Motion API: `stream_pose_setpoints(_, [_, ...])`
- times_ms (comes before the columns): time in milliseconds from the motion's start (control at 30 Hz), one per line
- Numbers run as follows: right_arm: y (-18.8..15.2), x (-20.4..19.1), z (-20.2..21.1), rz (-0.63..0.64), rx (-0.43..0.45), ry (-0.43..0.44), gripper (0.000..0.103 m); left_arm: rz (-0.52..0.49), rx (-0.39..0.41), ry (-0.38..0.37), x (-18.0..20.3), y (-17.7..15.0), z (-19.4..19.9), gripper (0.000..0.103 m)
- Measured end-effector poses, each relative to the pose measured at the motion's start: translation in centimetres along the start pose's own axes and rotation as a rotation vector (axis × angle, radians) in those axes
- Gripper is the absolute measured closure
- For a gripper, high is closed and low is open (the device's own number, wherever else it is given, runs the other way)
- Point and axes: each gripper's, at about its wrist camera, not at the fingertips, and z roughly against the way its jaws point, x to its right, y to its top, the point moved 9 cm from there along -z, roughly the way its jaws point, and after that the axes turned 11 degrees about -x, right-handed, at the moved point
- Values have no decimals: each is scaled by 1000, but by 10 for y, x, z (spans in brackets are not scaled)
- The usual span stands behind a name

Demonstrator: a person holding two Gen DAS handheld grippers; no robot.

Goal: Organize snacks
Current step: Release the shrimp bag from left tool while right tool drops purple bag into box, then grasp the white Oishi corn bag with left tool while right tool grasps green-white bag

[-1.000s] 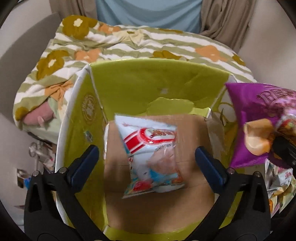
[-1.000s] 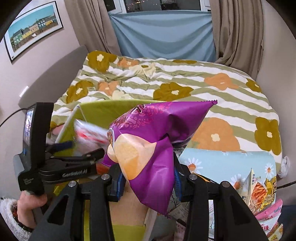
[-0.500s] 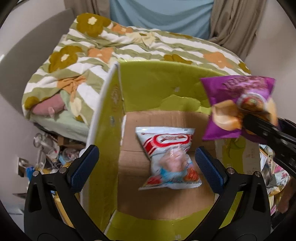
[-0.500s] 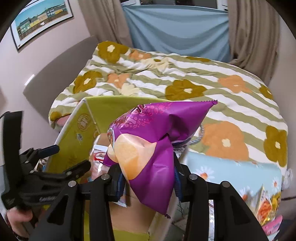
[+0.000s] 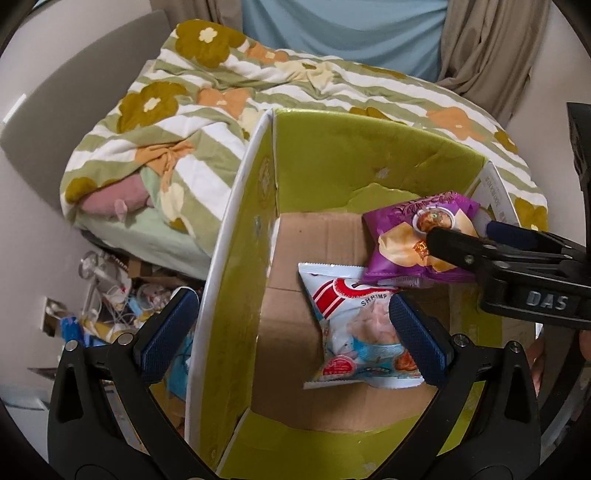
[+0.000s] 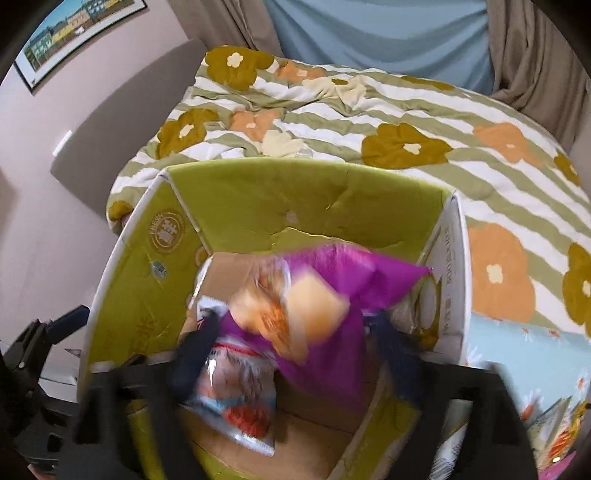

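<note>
Left wrist view: left gripper [image 5: 291,326] spread wide, nothing between its blue pads, hovering over the near left edge of the green cardboard box [image 5: 236,236]. One finger outside the box wall, the other over the box floor. Just ahead of the right finger, flat on the brown box bottom, a white shrimp snack bag [image 5: 354,325], partly covered by that finger. Further ahead and to the right, a purple chip bag [image 5: 413,240] inside the box, its lower edge overlapping the top of the shrimp snack bag. Reaching in from the right, the right gripper [image 5: 458,240], with one black finger lying across the purple chip bag and a blue pad showing behind the bag. Beyond the box, a bed with a floral striped quilt [image 5: 229,92]. Down to the left of the gripper, a clutter of small items on the floor [image 5: 110,295].

Right wrist view: heavy motion blur. Right gripper [image 6: 291,332] low inside the green cardboard box [image 6: 147,280], purple chip bag [image 6: 332,295] sitting between its two dark fingers; pinched or released, cannot tell through the smear. Below and left of the bag, the shrimp snack bag [image 6: 236,398] on the box floor. Far left, part of the left gripper [image 6: 55,328] at the box wall. Ahead, the floral striped quilt [image 6: 369,122]; framed picture [image 6: 77,33] on the wall up to the left.
</note>
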Motion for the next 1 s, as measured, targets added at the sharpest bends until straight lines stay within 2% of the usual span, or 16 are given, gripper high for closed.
stream_pose_setpoints(300, [-4,-4,31,12,81,-10,2,-2,39,14,-1,-4,27,0])
stream_pose_setpoints(533, [-18,-3,82,-12,161,-64,2,-48,138,31,5,-5,78,0])
stream_pose_setpoints(700, [-39,11,135,-71,268,-80,2,-107,173,-23,33,-11,98,0])
stream_pose_setpoints(1000, [-110,59,213,-140,348,-194,2,-217,169,-135,118,-59,112,0])
